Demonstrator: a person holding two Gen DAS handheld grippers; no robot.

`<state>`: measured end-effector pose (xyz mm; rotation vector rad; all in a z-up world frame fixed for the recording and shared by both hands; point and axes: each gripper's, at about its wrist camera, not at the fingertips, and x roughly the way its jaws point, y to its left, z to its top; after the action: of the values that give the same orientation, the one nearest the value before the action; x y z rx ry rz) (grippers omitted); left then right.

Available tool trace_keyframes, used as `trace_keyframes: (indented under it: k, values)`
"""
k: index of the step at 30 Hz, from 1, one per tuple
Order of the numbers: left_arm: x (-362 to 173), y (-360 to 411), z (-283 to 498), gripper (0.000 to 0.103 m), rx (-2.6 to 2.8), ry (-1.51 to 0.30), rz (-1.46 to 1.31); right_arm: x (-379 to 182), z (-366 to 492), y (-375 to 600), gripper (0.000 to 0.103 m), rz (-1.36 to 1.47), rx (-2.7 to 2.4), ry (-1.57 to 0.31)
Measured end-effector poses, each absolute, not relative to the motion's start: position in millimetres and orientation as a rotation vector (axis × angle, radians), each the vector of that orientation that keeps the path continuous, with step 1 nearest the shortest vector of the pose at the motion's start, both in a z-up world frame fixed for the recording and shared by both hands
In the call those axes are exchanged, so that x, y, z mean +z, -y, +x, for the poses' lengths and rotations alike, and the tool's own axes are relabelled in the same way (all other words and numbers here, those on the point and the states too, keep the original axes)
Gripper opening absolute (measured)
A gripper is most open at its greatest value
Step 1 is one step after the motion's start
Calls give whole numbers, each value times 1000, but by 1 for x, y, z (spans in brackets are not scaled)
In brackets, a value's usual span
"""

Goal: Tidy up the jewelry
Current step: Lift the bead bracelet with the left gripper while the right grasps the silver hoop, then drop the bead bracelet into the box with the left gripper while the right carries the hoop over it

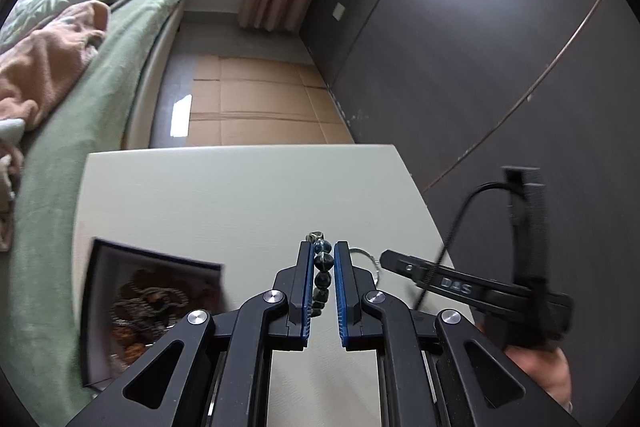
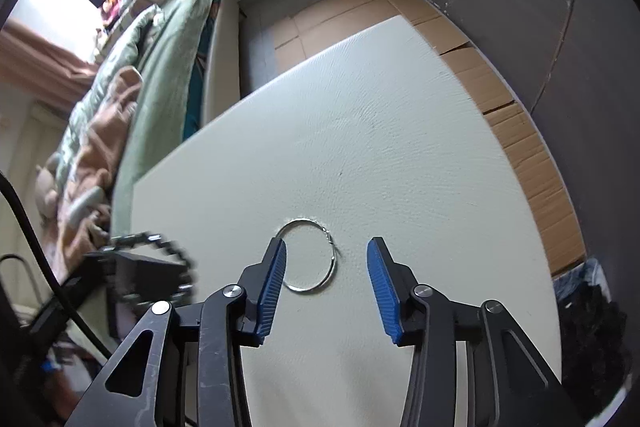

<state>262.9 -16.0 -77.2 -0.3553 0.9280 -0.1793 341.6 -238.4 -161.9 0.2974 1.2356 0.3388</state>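
Your left gripper (image 1: 322,291) sits clamped on a dark beaded bracelet (image 1: 322,269), the beads strung between its blue pads. At eight o'clock from it lies an open jewelry box (image 1: 152,307), blurred, with tangled pieces inside. Your right gripper (image 2: 326,287) hangs partly open over the white table (image 2: 400,131), gripping nothing; a thin silver hoop (image 2: 308,255) lies flat between its fingers, near the left pad. At ten o'clock beyond the table, a green-covered bed (image 1: 100,75).
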Motion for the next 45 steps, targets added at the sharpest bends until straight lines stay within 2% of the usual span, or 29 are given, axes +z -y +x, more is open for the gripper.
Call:
trace_keyframes:
  k: [4,12,15,19,23,31,45]
  values:
    - [-70,-6,250,10,-155,-908,-373,-171,348,225,38,237,329,-1260]
    - [-58,-48,226,10,-101,-871,-409,-171,347,199,37,45,276,-1233]
    - [-56,-60,220,10,-75,-862,-424,-170,339,188,31,-66,252,-1226]
    - [-57,-73,216,10,-43,-862,-450,-169,336,185,9,-132,226,-1205]
    - [-55,-79,210,10,-38,-858,-452,-167,334,189,4,-133,237,-1187]
    - [-53,-77,210,10,-28,-857,-420,-130,319,197,4,55,396,-1110]
    - [-80,-87,221,10,89,-901,-365,-100,310,163,4,139,522,-1044]
